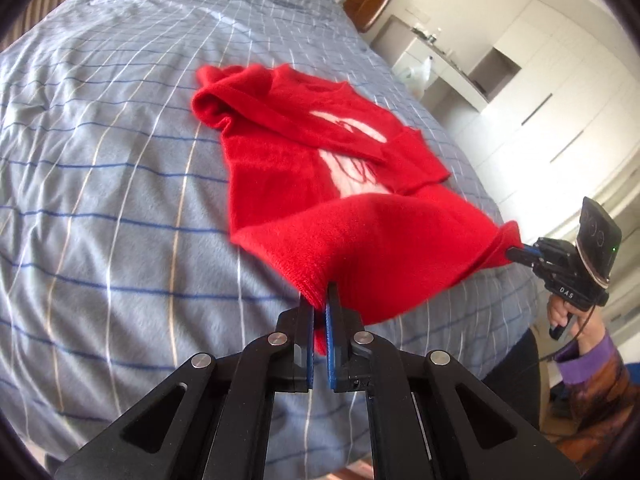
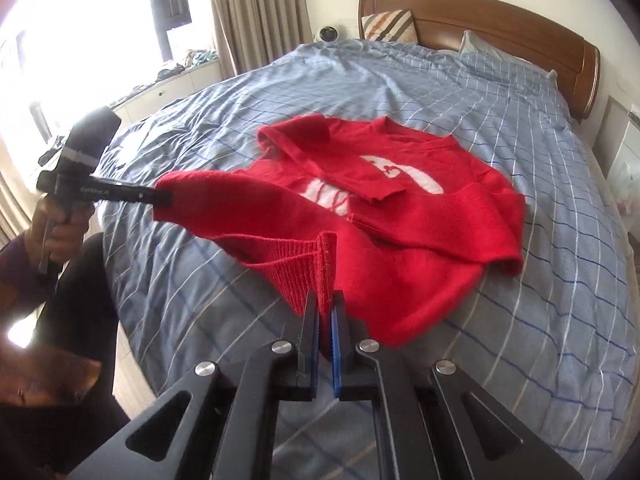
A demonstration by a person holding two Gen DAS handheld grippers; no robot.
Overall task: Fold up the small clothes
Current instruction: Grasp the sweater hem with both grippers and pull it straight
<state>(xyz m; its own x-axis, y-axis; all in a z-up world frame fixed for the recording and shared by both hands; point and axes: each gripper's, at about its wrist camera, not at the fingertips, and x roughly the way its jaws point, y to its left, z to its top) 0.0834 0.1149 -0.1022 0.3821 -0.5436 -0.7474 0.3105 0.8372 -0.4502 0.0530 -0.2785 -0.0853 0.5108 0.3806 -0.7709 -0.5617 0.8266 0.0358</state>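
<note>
One red sweater (image 2: 400,216) with a white front motif lies on the blue checked bedspread (image 2: 540,128), sleeves folded across its chest, near hem raised off the bed. Left gripper (image 1: 320,300) is clamped on one hem corner; right gripper (image 2: 325,300) is clamped on the other, ribbed corner. Wooden headboard (image 2: 500,28) stands beyond, with curtains (image 2: 256,12) beside the window.

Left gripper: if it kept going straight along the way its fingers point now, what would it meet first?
The left gripper is already shut on the hem of the red sweater. Straight on lies more of that sweater, lifted and bunched, then probably the blue checked bedspread beneath; depth is unclear.
</note>
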